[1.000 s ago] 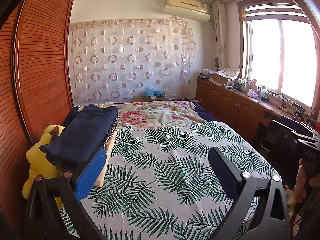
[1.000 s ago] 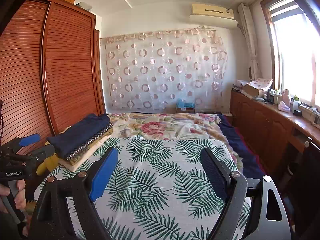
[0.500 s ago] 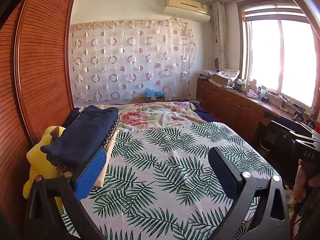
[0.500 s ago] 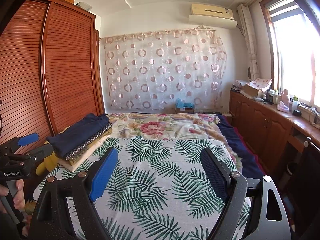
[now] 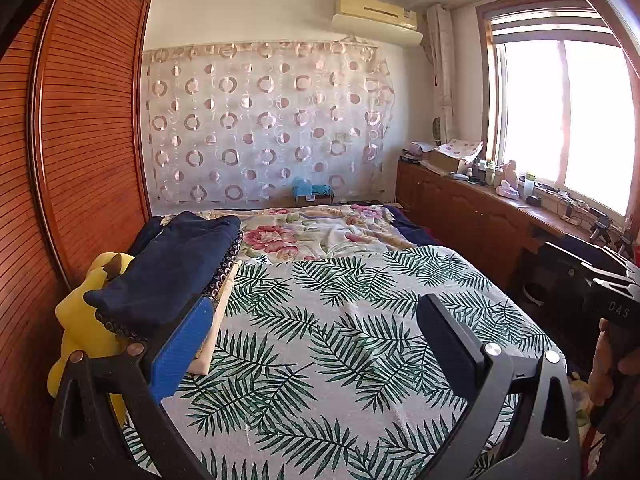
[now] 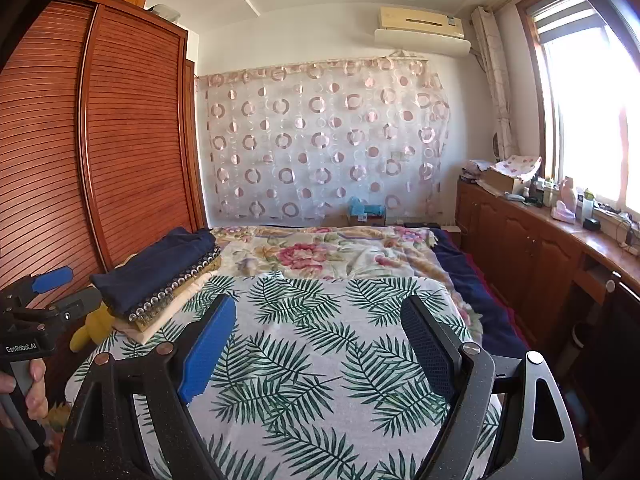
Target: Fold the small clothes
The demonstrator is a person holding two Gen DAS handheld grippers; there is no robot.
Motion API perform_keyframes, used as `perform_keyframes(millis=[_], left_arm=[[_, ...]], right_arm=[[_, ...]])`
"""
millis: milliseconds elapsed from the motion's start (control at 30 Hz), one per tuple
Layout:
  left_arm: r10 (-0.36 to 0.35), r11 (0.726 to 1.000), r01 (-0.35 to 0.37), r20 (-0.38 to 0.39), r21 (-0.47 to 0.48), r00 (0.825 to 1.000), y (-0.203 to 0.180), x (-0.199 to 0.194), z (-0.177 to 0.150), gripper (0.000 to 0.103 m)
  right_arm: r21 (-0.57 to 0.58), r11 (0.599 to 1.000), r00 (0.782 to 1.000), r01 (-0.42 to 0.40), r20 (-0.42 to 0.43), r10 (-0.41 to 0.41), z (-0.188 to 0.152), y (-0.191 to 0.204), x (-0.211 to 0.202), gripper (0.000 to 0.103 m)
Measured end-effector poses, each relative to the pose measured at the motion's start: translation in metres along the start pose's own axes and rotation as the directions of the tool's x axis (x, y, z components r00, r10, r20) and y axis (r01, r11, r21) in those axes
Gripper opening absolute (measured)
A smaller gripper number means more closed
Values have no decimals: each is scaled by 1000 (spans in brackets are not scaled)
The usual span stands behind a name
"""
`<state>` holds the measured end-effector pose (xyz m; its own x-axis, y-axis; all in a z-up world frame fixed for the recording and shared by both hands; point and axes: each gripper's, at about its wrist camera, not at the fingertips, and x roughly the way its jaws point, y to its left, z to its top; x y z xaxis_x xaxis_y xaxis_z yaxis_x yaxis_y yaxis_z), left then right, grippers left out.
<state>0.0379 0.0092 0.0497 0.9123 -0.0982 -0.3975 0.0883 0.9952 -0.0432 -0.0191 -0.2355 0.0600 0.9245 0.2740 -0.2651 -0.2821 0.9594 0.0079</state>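
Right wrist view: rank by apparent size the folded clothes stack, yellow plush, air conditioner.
1. folded clothes stack, clearly largest.
2. air conditioner, though it is farther away.
3. yellow plush, mostly hidden, so its rank is unsure.

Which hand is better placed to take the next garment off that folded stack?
Left, probably. The left gripper is open with its blue finger right beside the folded stack. The right gripper, also open, sits further right over the bare leaf-print sheet.

The yellow plush toy [image 5: 78, 320] is mostly hidden behind the folded clothes stack [image 5: 168, 272] (possibly a Pikachu).
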Motion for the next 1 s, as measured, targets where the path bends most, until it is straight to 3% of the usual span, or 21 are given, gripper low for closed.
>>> perform_keyframes(millis=[1000], left_arm=[[0,1000,0,3,2,1000,-1,0,-2,102]], right_arm=[[-2,1000,1000,-1,5,1,-1,-8,-2,86]])
